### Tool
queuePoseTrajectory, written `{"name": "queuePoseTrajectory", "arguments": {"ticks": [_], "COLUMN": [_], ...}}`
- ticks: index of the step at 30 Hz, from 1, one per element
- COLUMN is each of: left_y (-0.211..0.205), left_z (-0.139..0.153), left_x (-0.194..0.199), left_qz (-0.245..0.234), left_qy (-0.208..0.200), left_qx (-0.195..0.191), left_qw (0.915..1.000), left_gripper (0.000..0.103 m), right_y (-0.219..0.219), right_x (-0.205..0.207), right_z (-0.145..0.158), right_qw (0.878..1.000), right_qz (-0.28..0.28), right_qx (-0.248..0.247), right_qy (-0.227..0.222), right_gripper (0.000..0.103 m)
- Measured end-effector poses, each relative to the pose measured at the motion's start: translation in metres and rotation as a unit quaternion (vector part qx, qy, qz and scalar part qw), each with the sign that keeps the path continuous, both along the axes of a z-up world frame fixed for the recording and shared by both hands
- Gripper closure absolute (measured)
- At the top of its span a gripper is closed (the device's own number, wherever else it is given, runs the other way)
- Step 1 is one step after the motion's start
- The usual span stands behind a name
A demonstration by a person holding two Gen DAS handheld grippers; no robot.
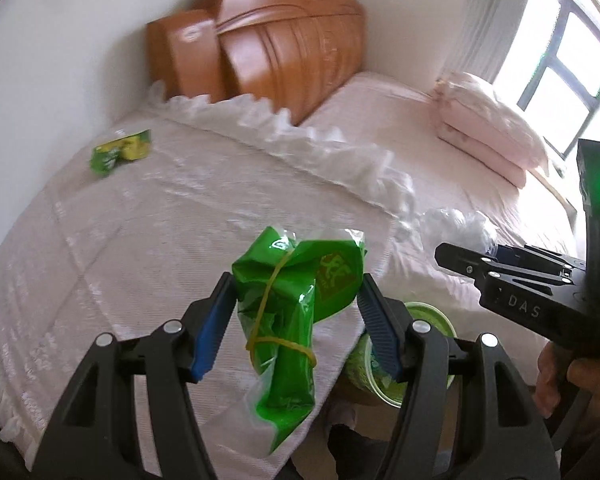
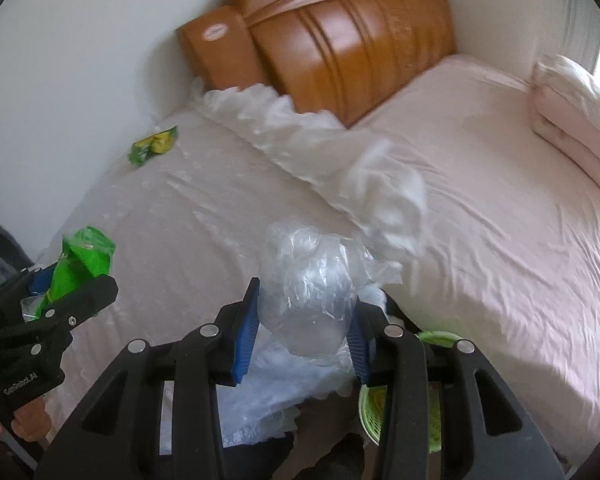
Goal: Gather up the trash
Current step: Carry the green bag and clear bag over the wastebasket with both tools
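Far left on the bed point(image 1: 180, 208), a small green packet point(image 1: 120, 152) is still lying loose near the wall. The left gripper point(image 1: 296, 316) is clamping a crumpled green wrapper point(image 1: 292, 300) with a rubber band around it, and the right gripper point(image 2: 304, 328) is squeezing a wad of clear plastic point(image 2: 308, 280). Both are hanging near the green basket point(image 2: 432, 412) below the bed edge. That slick plastic is looking likely to slip out or miss the basket if dropped off-centre.
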State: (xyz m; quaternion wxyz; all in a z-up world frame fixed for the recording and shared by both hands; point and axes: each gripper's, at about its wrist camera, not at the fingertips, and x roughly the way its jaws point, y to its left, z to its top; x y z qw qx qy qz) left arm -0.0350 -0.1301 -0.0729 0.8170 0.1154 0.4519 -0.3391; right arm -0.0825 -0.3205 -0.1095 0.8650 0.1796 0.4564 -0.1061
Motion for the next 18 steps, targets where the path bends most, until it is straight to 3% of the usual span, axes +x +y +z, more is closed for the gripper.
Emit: {"name": "queuePoseTrajectory", "arguments": {"ticks": [12,18], "left_y": [-0.037,-0.080], "left_z": [0.002,-0.005], "left_x": [-0.036,-0.057], "left_qz": [-0.063,-0.127], "left_qy": [-0.003,0.004], "left_qx": [0.004,0.012], "left_qw": [0.9980,0.9919], "left_gripper": [0.043,0.043], "right_y": [-0.033,-0.055], "right_x": [-0.057,-0.088], "right_z": [0.002,0.004], "right_qw": [0.998,0.995], "right_qz": [-0.058,-0.095], "right_qx": [-0.010,-0.020], "right_qy": [-0.002,0.004], "right_gripper": [0.062,0.062]}}
